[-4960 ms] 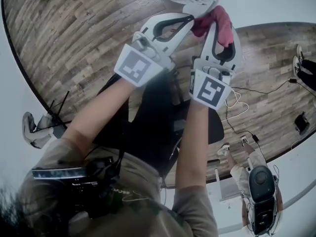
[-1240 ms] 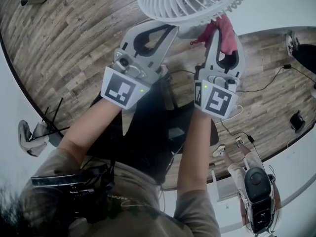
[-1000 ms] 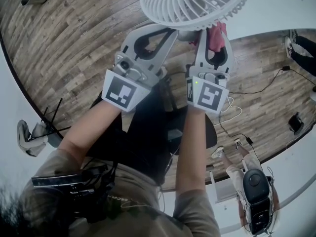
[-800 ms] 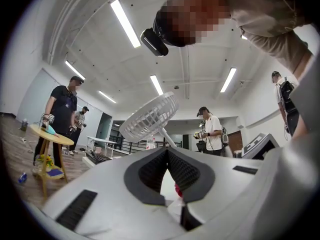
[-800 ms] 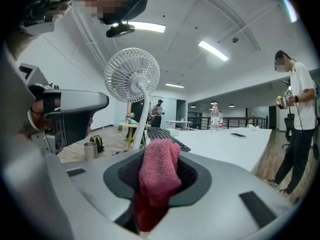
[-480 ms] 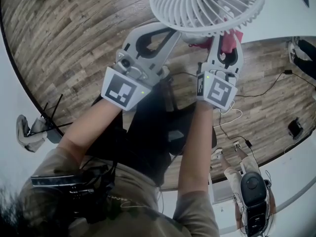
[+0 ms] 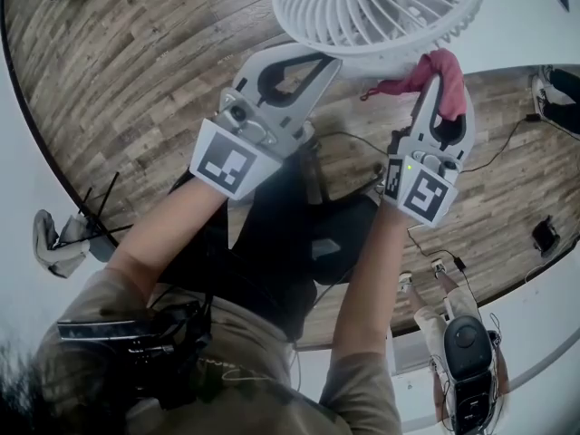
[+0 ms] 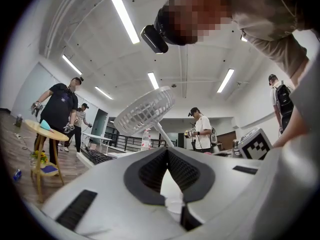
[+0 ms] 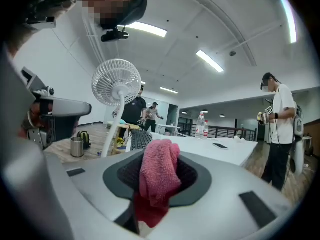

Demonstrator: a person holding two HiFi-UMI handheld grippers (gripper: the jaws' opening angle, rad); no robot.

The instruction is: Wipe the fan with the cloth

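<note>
Your right gripper [image 7: 443, 82] clamps the pink cloth [image 7: 415, 72]; your left gripper's [image 7: 328, 61] jaws meet. White fan [image 7: 381, 7] stands upright on its pole, round slatted grille tilted upward.

The fan [image 7: 381, 7] is white, with a round grille of radial ribs on a slim white stem. Its head is tilted on the stem. It occupies the far side of the scene, above the white tabletop [image 7: 517, 7]; its base is not visible.

The cloth [image 7: 426, 71] is a pink terry cloth, bunched and folded. It is clamped between the fingers [image 9: 230, 184] of the right gripper [image 7: 442, 80], with one end protruding past the fingertips and one hanging below. It sits near and right of the grille rim; contact cannot be determined.
</note>
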